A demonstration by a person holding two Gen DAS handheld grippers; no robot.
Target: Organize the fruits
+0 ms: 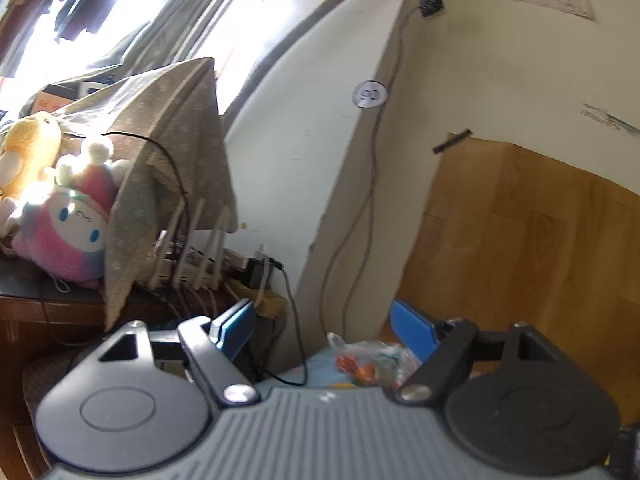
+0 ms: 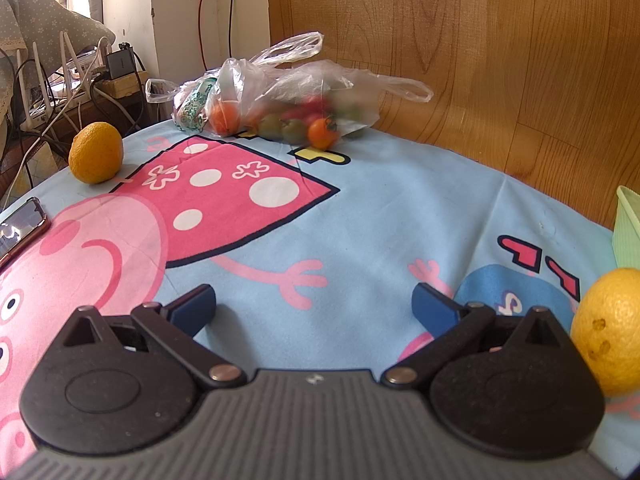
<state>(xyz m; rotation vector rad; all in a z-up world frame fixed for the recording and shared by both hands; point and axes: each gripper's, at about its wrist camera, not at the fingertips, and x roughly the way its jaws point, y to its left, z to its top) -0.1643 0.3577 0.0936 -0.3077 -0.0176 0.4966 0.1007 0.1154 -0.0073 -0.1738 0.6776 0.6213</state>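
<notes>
Two blue fingers of the left gripper [image 1: 324, 330] stood wide apart in the left wrist view, with nothing between them. That gripper was lifted and pointed at the wall and window, so little of the table showed. Only the plastic bag [image 1: 370, 362] peeked in at bottom centre, blurred, with orange shapes inside that were probably small tomatoes. Two plush toys [image 1: 60, 216] sat at the left edge beside a draped grey cloth [image 1: 172, 152].

In the right wrist view, the right gripper [image 2: 314, 306] hovered low over the cartoon tablecloth [image 2: 360, 220], its fingers likewise spread and empty. Two loose citrus fruits lay on the cloth: an orange [image 2: 96, 152] at the left middle, and a yellow orange [image 2: 610, 328] at the right edge, just beside the gripper. One thin bag [image 2: 280, 88] lay at top centre holding several cherry tomatoes, about six that could be counted, red, orange and green. One pale green basket [image 2: 630, 228] showed partly at the right edge, above the yellow fruit. One phone [image 2: 22, 226] lay at the left edge.

The citrus looked firm and fairly heavy, with dimpled rind offering grip; a squeeze across the widest part should have held it. The tomatoes seemed soft and easily crushed, and the bag slippery and limp, so its handles looked like the safer place to take hold.
</notes>
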